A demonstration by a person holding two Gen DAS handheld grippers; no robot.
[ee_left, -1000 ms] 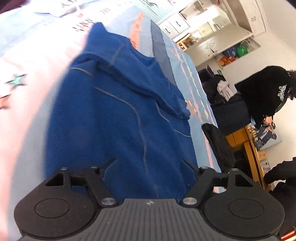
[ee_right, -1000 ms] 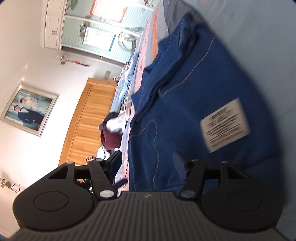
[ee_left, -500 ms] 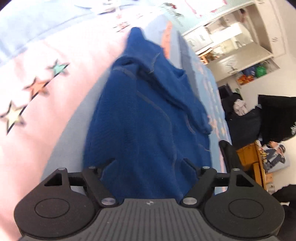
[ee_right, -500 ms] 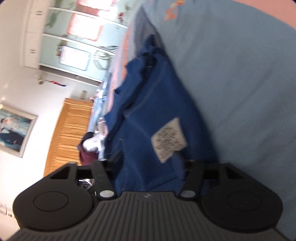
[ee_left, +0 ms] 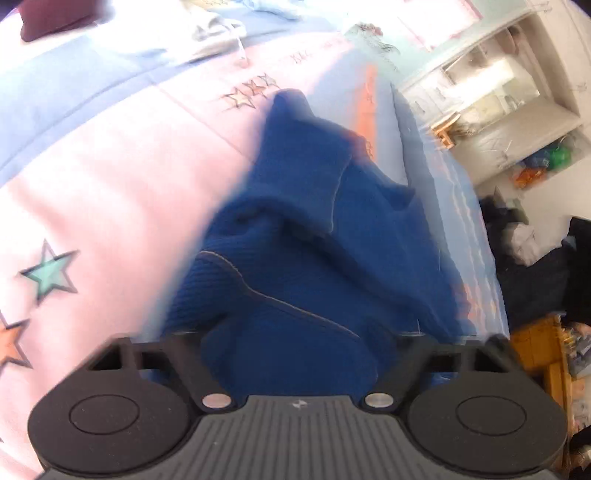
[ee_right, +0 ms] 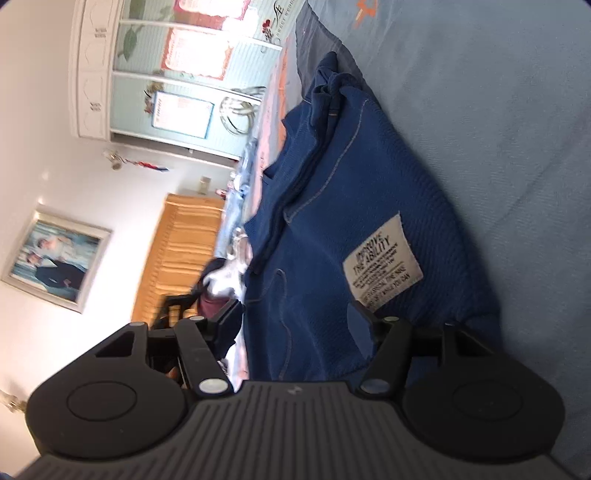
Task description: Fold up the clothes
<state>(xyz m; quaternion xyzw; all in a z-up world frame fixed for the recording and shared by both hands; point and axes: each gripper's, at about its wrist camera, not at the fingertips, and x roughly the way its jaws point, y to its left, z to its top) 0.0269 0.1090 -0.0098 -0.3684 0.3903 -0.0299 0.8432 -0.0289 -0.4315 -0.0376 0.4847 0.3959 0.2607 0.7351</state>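
A dark blue knit garment (ee_left: 314, 258) lies on the bed sheet (ee_left: 110, 184), which is pink and pale blue with stars. A thick fold runs across the garment's middle. My left gripper (ee_left: 291, 332) sits low over the near end. Its jaws are closing with blue cloth bunched between the fingers, and blur hides any contact with the pads. In the right wrist view the same garment (ee_right: 332, 221) shows a white label (ee_right: 382, 266). My right gripper (ee_right: 293, 317) is open and straddles the near edge. One fingertip (ee_right: 358, 314) lies just below the label.
Pale clothes (ee_left: 214, 33) lie at the far end of the bed. Shelves (ee_left: 498, 92), a dark pile (ee_left: 535, 258) and wooden furniture (ee_left: 543, 350) stand to the right. A wooden headboard (ee_right: 177, 251), a framed picture (ee_right: 55, 262), a wardrobe (ee_right: 166, 74) and a maroon item (ee_right: 210, 299) show too.
My left gripper has moved forward along the garment toward its fold, and its fingers have drawn a little closer. In the right wrist view the label has shifted toward the right finger.
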